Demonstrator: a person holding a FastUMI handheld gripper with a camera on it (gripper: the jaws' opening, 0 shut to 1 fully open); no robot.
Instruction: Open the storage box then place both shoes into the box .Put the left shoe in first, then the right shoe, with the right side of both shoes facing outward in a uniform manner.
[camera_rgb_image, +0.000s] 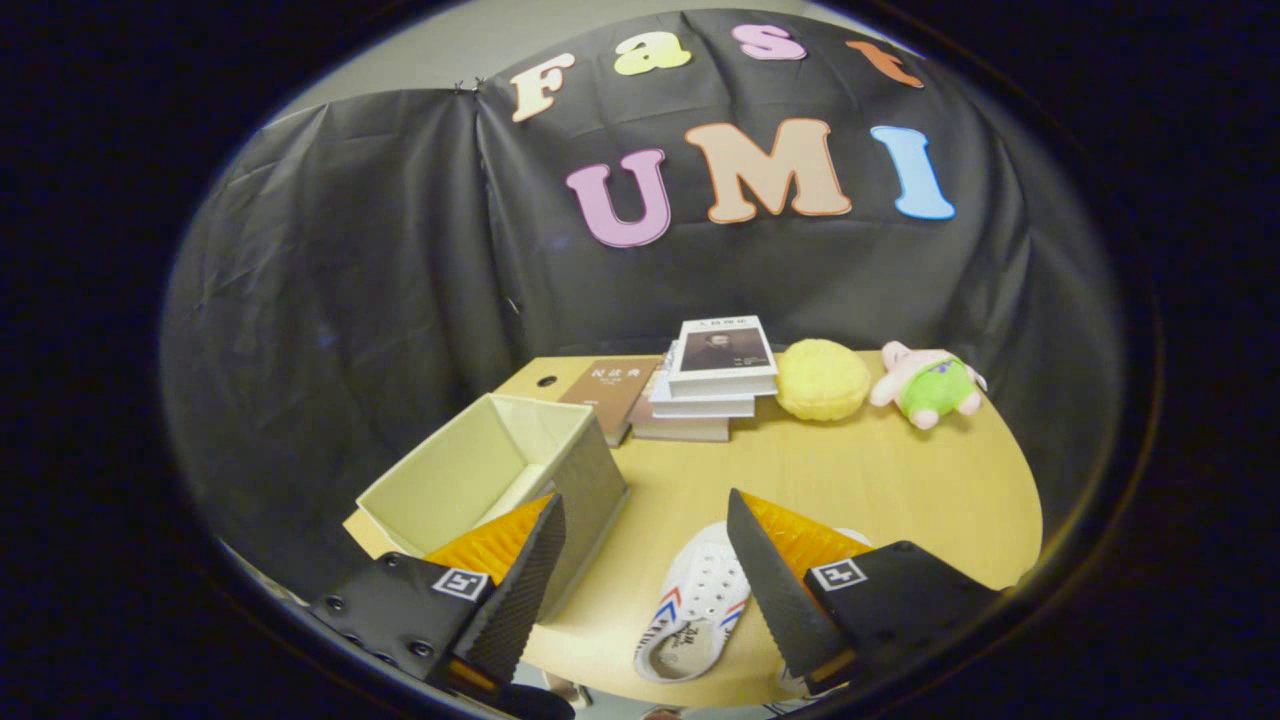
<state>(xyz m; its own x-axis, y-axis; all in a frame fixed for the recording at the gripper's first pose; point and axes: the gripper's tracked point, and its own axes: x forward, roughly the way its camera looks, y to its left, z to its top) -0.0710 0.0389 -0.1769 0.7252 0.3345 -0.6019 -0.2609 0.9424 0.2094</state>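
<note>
Gripper view is showing the tongs (645, 520) standing wide apart, with both fingers (520, 590) gripping nothing and touching nothing.

One white shoe (695, 610) with red and blue side stripes is lying on the wooden table (900, 490), between the fingers and partly passing under the right finger. Printing is showing on its insole, too small to read. A second pale shape is peeking out beyond the right finger; whether it is another shoe cannot be told.

One storage box (480, 470) is sitting open just ahead of the left finger, with a pale lining inside and grey outer walls. Nothing is showing inside the box, though the left finger is hiding part of its near end.

Beyond the fingers, one brown book (610, 392) is lying flat beside a stack of books (710, 385); three in the stack can be counted. Writing is showing on the brown cover and on the top cover, but it cannot be read reliably.

Further along, one yellow round plush (822, 378) is resting next to one pink and green plush toy (930, 385). Each finger is carrying one small square marker.
</note>
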